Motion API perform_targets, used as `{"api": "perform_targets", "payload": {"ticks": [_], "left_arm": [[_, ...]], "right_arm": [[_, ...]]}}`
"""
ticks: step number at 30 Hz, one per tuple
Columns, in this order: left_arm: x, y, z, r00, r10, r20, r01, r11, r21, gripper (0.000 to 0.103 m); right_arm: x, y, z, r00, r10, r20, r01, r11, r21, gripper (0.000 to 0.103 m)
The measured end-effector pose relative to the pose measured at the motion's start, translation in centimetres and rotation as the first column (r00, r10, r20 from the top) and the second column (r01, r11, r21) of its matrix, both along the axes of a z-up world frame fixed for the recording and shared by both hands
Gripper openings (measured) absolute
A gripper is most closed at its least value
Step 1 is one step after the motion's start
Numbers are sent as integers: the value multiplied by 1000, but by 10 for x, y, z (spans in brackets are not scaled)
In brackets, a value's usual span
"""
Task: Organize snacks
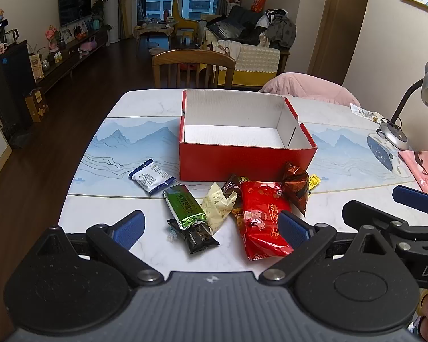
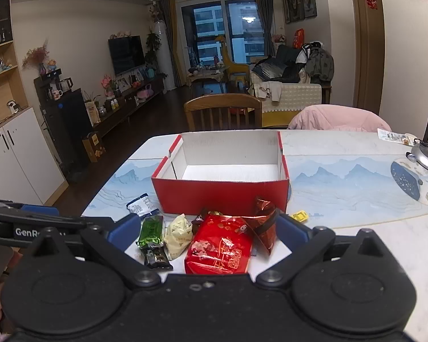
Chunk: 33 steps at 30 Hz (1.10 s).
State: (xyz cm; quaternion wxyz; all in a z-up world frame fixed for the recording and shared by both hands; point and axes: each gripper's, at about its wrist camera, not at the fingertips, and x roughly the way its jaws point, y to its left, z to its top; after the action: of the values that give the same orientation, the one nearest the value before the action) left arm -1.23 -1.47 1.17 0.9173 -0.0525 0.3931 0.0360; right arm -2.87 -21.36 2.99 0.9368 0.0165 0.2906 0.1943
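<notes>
An open red box (image 1: 246,162) (image 2: 219,195) with a bare white inside stands mid-table. In front of it lie several snack packets: a white-and-blue one (image 1: 152,177) (image 2: 141,206), a green one (image 1: 185,206) (image 2: 151,230), a black one (image 1: 198,237) (image 2: 157,258), a cream one (image 1: 218,206) (image 2: 179,235), a large red bag (image 1: 261,219) (image 2: 221,245) and a brown-red one (image 1: 295,189) (image 2: 264,228). My left gripper (image 1: 214,228) hangs open above the near packets, holding nothing. My right gripper (image 2: 209,232) is open too, above the pile; it also shows in the left wrist view (image 1: 385,208).
A wooden chair (image 1: 194,68) and a pink garment (image 1: 308,85) on another seat stand behind the table (image 1: 145,105). A desk lamp (image 1: 396,131) and a pink item (image 1: 422,168) sit at the right edge. A small yellow packet (image 1: 314,181) lies by the box.
</notes>
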Motion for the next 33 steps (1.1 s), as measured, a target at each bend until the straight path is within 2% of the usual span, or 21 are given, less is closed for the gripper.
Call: {"api": "perform_targets", "payload": {"ticks": [17, 23, 27, 33], "left_arm": [[2, 2, -1, 1000, 3, -7, -3, 1000, -3, 100], [19, 12, -16, 997, 19, -79, -23, 999, -42, 100], [36, 26, -33, 991, 45, -127, -52, 997, -55, 100], [68, 51, -63, 972, 103, -212, -123, 989, -84, 99]], "right_arm": [[7, 4, -2, 1000, 11, -11, -11, 1000, -1, 101], [29, 6, -11, 998, 7, -60, -7, 1000, -10, 101], [52, 3, -30, 990, 0, -138, 0, 1000, 2, 96], [84, -1, -58, 982, -34, -187, 30, 999, -28, 92]]}}
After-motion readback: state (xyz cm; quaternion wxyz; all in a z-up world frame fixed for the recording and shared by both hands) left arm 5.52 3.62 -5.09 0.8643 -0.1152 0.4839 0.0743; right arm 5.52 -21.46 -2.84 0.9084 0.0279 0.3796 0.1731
